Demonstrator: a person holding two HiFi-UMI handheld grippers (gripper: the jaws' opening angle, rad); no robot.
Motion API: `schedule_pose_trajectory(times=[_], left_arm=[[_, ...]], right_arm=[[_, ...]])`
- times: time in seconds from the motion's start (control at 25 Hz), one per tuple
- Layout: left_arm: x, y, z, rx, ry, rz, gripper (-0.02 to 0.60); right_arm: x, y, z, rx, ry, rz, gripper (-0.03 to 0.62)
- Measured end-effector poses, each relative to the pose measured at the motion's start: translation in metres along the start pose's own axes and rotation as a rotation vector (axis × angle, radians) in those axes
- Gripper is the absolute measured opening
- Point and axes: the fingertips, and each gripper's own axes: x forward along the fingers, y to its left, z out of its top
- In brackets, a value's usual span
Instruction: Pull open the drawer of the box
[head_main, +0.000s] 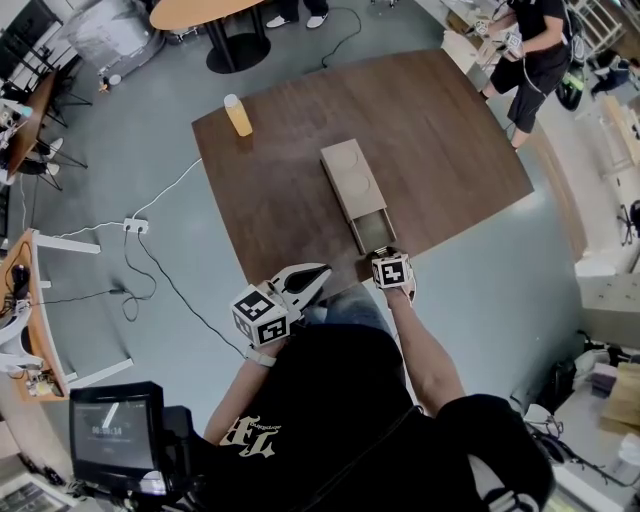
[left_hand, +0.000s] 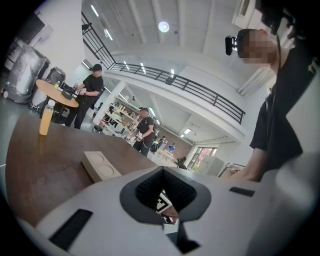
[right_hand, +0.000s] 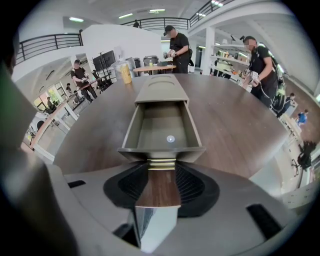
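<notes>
Looking down from the head view, the person stands at the near edge of a dark brown wooden table (head_main: 450, 130) with a tool in each hand. The task's thing, a long pale wooden box (head_main: 350, 175), lies around mid-table. It runs away from the person and has two shallow round dents in its lid. Its drawer (head_main: 373, 230) sticks out of the near end, open, and its floor shows a small pale dot (right_hand: 170, 139).

The right tool (head_main: 388, 256) sits right at the drawer's front, angled steeply down. In the right gripper view its jaws stand fairly wide and pinch the ribbed pale handle (right_hand: 161, 163) on the drawer front between their tips. Table wood shows in the gap behind.

The left tool (head_main: 322, 272) is off to the left at the table's near edge, apart from the box and pointing roughly level. Its jaws are pressed together and empty, with just a small slit between the pads.

Other stuff around:
- A bottle (head_main: 238, 115) of orange drink stands upright near the table's far left corner, well apart from the box and off the drawer's line.
- A white power strip (head_main: 135, 226) lies on the grey floor (head_main: 480, 300) left of the table, with cables (head_main: 170, 285) trailing from it.
- A round table (head_main: 205, 12) stands beyond the far edge.
- Another person in black (head_main: 530, 45) stands just off the far right corner.
- A monitor (head_main: 112, 430) sits at the lower left, beside the person's arm.
</notes>
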Motion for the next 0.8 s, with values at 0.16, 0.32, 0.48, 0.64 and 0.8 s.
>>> schedule_pose_trajectory(times=[0.16,0.32,0.48,0.64,0.8], left_arm=[[0.001,-0.004,-0.002,-0.005,-0.003,-0.015,0.000],[0.002,-0.006,-0.003,-0.007,0.002,-0.020,0.000],[0.002,-0.008,-0.006,-0.013,0.005,-0.024,0.000],[0.007,-0.011,-0.007,-0.019,0.009,-0.029,0.000],[0.016,-0.010,-0.008,-0.025,0.009,-0.030,0.000]], right_arm=[[-0.004,0.001,-0.007,0.001,0.001,-0.003,0.155],[-0.008,0.003,-0.013,0.007,0.007,-0.005,0.155],[-0.013,0.006,-0.020,0.012,0.005,-0.009,0.155],[-0.019,0.006,-0.025,0.017,0.003,-0.011,0.155],[-0.021,0.001,-0.034,0.019,0.009,-0.008,0.155]])
